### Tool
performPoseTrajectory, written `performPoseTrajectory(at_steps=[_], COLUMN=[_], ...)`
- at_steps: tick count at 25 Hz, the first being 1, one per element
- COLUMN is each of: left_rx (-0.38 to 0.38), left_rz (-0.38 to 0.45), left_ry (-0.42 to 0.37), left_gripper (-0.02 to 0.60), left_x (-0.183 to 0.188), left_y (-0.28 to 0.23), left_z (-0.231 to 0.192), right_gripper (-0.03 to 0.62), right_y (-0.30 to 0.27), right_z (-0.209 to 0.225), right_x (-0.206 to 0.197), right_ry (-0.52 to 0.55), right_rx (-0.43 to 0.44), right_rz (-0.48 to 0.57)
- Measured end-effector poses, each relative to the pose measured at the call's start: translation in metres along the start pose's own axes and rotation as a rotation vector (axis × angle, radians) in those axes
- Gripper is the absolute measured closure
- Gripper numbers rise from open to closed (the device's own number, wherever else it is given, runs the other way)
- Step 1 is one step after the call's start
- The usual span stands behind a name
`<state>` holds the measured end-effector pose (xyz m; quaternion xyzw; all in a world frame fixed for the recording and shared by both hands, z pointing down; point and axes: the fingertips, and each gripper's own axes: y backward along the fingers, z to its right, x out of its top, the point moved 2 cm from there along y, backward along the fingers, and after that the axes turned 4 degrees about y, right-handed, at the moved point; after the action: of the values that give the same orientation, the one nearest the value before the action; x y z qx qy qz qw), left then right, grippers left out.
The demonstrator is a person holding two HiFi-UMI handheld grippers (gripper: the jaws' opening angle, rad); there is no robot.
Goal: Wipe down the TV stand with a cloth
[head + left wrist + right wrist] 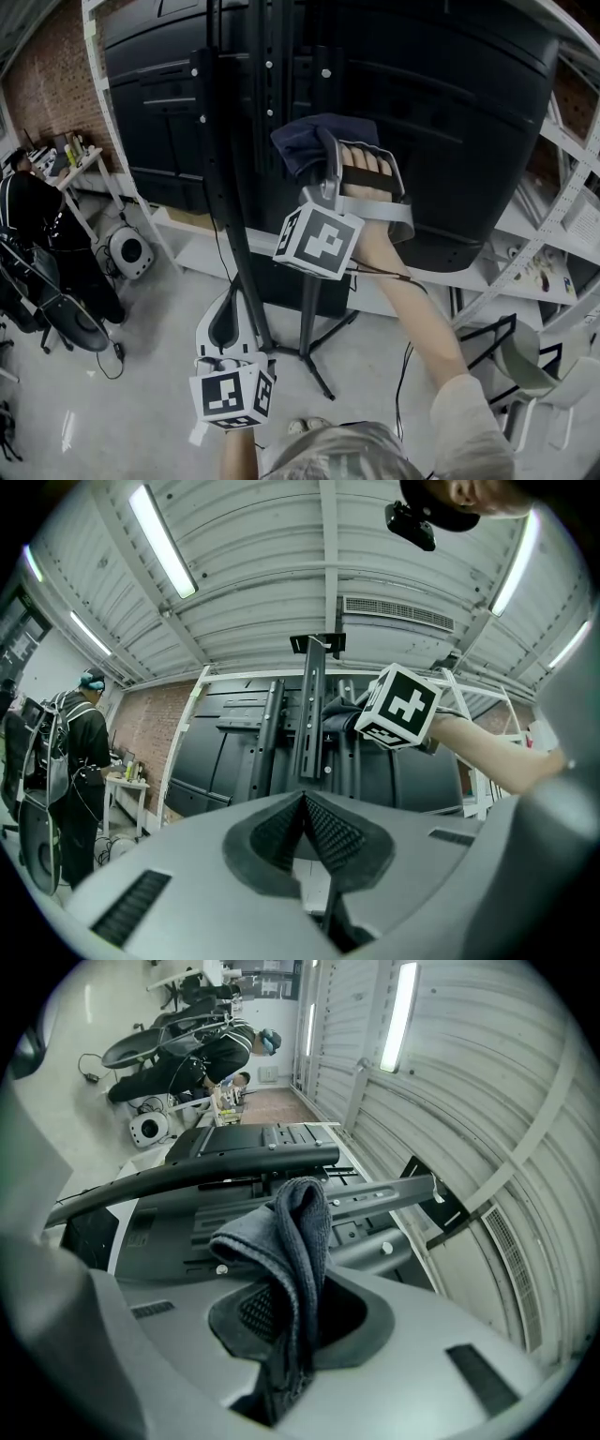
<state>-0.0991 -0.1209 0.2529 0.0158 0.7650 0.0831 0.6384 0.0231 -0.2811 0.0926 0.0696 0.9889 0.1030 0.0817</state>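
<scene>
Cloth dark grey, bunched | right hand-held gripper clamps it | left hand-held gripper closed, empty

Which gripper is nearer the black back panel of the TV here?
Right. The right gripper, shut on the cloth, is up at the TV back panel; the left gripper, shut and empty, hangs lower, by the stand's legs.
</scene>
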Motion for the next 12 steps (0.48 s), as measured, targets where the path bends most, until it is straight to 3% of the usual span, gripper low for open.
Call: performPoseTrajectory(at_steps=[12], left_rx=[0.016], left_rz=[0.005], left_ry=[-0.008], left_gripper=[0.566], left_x=[0.009], left_y=[0.003], left_z=[-0.002], right_gripper=[0.537], right_y=[0.008], right_z=[-0.048], right_x=[-0.007], right_ry=[-0.015], right_rx=[0.092], right_rz=[0.007])
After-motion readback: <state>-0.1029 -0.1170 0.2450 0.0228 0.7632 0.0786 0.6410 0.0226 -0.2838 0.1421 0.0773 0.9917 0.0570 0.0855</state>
